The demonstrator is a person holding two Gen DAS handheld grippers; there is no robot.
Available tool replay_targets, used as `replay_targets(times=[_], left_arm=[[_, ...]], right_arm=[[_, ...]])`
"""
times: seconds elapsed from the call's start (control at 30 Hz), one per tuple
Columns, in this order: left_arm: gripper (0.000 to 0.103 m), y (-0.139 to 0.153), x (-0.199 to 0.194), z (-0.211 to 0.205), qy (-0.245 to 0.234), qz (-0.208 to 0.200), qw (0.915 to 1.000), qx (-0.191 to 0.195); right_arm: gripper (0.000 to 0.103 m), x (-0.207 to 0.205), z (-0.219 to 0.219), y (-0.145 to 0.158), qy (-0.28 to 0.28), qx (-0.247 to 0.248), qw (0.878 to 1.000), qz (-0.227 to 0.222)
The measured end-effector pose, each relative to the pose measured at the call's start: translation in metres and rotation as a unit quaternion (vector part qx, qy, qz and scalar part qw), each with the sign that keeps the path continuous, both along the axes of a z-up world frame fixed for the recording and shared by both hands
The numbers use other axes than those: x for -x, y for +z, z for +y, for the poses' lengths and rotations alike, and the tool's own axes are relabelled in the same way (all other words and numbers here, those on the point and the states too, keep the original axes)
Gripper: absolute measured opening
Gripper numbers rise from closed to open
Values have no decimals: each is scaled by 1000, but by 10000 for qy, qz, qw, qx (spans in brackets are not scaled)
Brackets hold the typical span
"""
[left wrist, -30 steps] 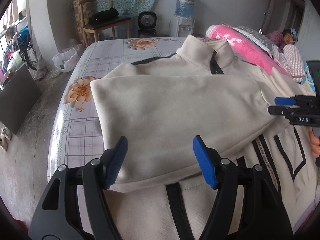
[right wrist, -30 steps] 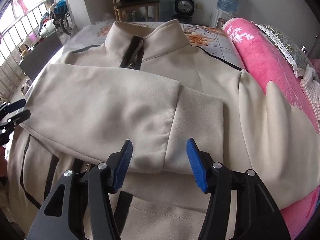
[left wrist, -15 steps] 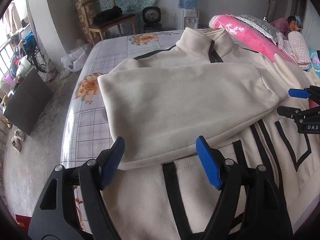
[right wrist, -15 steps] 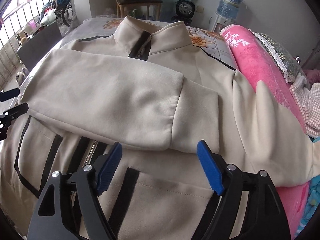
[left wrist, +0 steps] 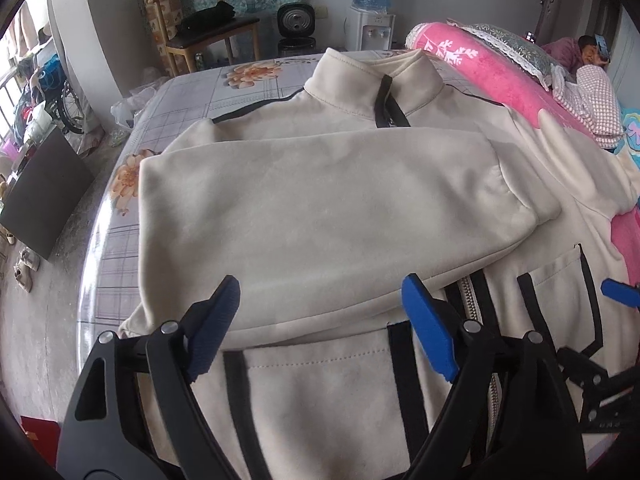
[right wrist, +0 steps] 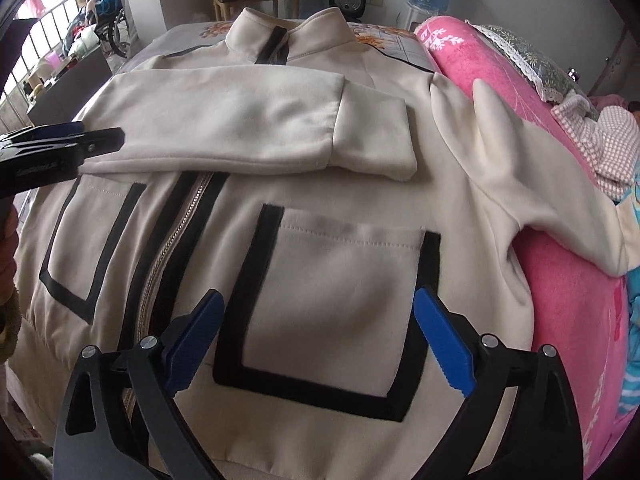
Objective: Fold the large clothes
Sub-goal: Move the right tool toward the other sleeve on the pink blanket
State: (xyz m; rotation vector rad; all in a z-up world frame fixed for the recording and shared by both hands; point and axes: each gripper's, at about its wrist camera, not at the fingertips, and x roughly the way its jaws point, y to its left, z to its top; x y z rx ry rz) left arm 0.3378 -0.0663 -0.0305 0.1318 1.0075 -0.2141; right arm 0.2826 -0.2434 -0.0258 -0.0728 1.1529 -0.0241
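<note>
Beige zip-front fleece jacket [right wrist: 332, 288] is spread flat on the bed

Left gripper [left wrist: 320, 320] and right gripper [right wrist: 320, 344] are held wide open above it; nothing is gripped

Right gripper [right wrist: 316, 340] fingers apart above cream jacket [right wrist: 280, 184] pocket

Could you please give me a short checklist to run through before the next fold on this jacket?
1. Left claw open and empty: ok.
2. Right claw open and empty: ok.
3. Left sleeve folded flat across the chest of the beige jacket: ok.
4. Right sleeve folded in: not ok; it lies draped over the pink blanket roll.
5. Zipper closed, front smooth: ok as far as it shows; its upper part is under the sleeve.
6. Hem lying flat: cannot tell; the claws hide it.
</note>
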Motion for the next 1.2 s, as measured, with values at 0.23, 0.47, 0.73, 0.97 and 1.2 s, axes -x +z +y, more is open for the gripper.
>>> replay_targets(times=[0.23,0.47,0.73,0.97,1.2], left_arm=[[86,-33,-16,-2,369,203,9991,-4],[95,-37,-11,3,426,80,9991,26],[96,-36,-12,3,420,128,9990,-12],[96,-36,-11,4,368,84,9993,10],[96,-35,-9,4,313,53,9995,15]], right_arm=[[97,9,3,-22,1,8,10000,31],[97,15,1,-24,-88,-111,9997,-175],[97,14,-1,-24,-120,-176,9997,-140],[97,13,-1,-25,-134,-190,9997,-113],[97,15,-1,-27,-163,-196,9996,-129]])
